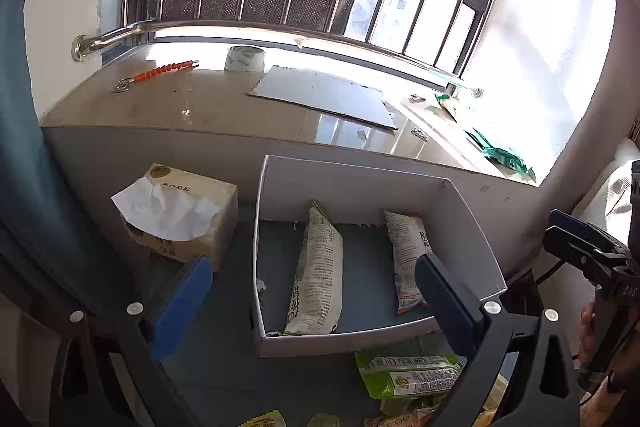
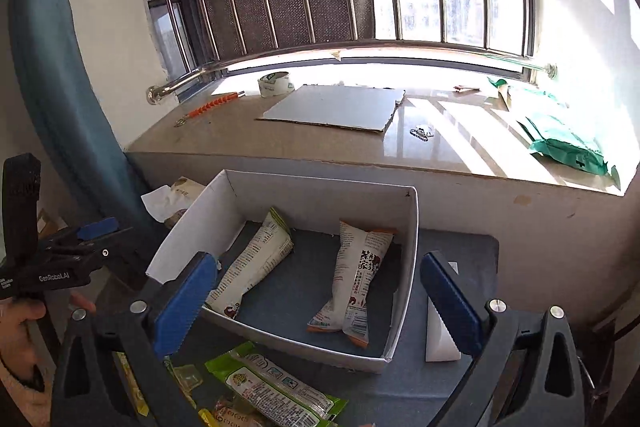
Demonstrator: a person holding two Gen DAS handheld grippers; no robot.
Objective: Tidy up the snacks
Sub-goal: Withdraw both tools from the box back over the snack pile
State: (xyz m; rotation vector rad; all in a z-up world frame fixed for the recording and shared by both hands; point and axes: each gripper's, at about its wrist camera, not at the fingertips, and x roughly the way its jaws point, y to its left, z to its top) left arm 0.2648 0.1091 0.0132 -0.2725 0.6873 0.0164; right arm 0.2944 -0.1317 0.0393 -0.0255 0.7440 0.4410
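Snacks point(image 2: 276, 393) run off frame; both grippers' fingers point(image 1: 182, 301) point(image 2: 184, 303) apart, empty.

1. The left hand-held gripper point(image 1: 316, 301) stood wide open with nothing between its blue pads point(image 1: 182, 303), above a white box point(image 1: 352, 187).
2. Two snack packets, one pale point(image 1: 318, 275) and one orange-trimmed point(image 1: 410, 259), lay inside the box.
3. A green packet point(image 1: 408, 375) lay just in front of it.
4. A tissue pack point(image 1: 180, 211) sat left of the box.

Green packet point(image 1: 408, 373) (lower end cropped)
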